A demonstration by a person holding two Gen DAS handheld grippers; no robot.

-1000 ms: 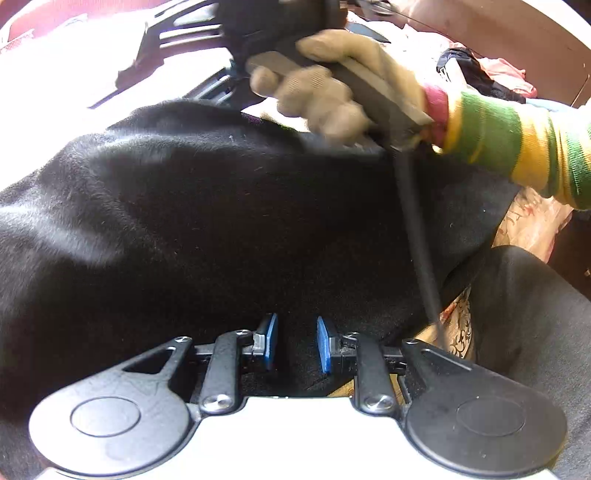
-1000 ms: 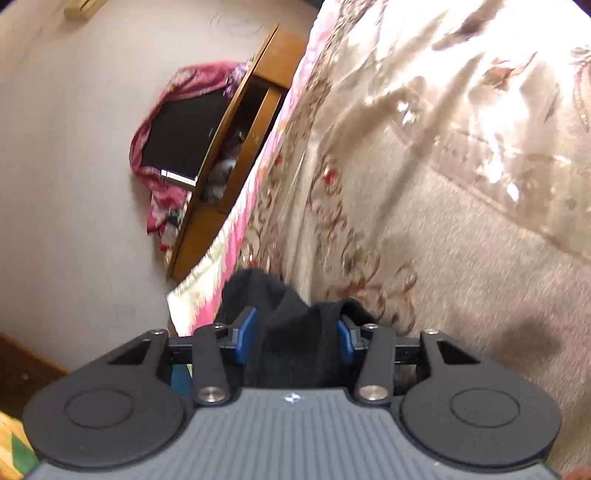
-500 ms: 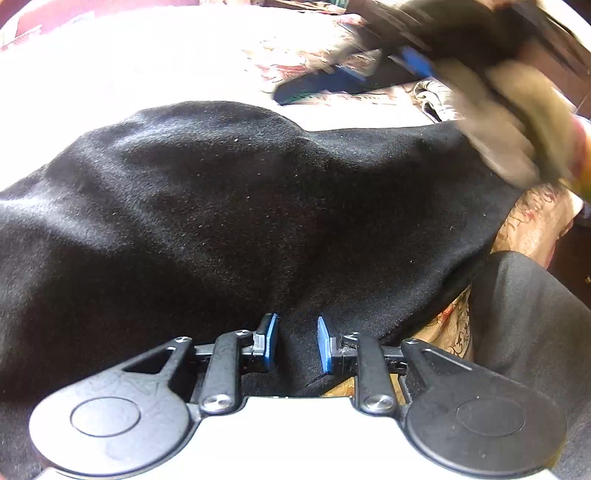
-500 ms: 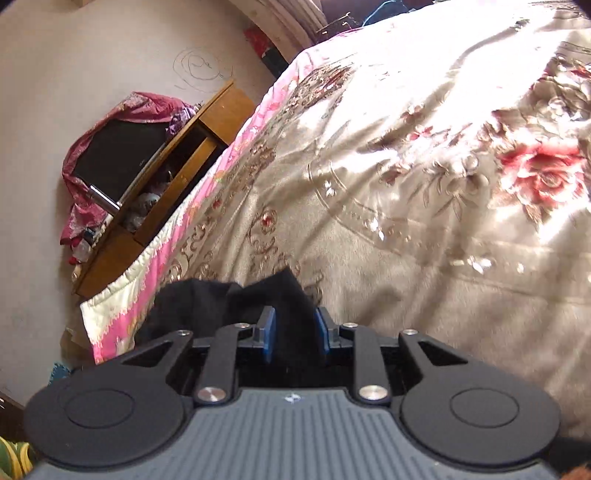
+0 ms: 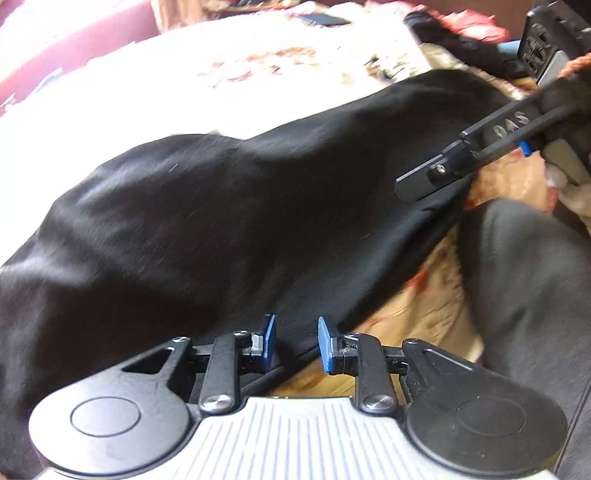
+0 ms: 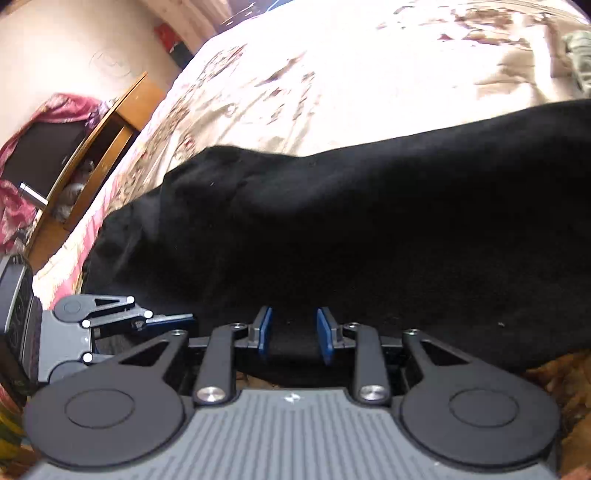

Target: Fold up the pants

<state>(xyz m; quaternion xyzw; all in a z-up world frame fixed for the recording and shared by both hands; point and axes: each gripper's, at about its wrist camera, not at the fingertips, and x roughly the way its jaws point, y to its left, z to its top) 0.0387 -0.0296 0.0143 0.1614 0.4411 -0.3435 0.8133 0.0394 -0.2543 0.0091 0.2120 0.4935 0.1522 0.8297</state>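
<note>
Right gripper (image 6: pixel 294 334) has carried the pants (image 6: pixel 351 229) hem across beside the left gripper (image 5: pixel 294 343). Right jaws are opening, fabric between them; left jaws pinch fabric. Align edges before release.

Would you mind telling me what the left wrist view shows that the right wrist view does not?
Only the left wrist view shows the person's grey trouser leg and a dark flat object far up the bed. Only the right wrist view shows the wooden cabinet with red cloth draped over it. Both show the black pants on the floral bedspread and both grippers.
</note>
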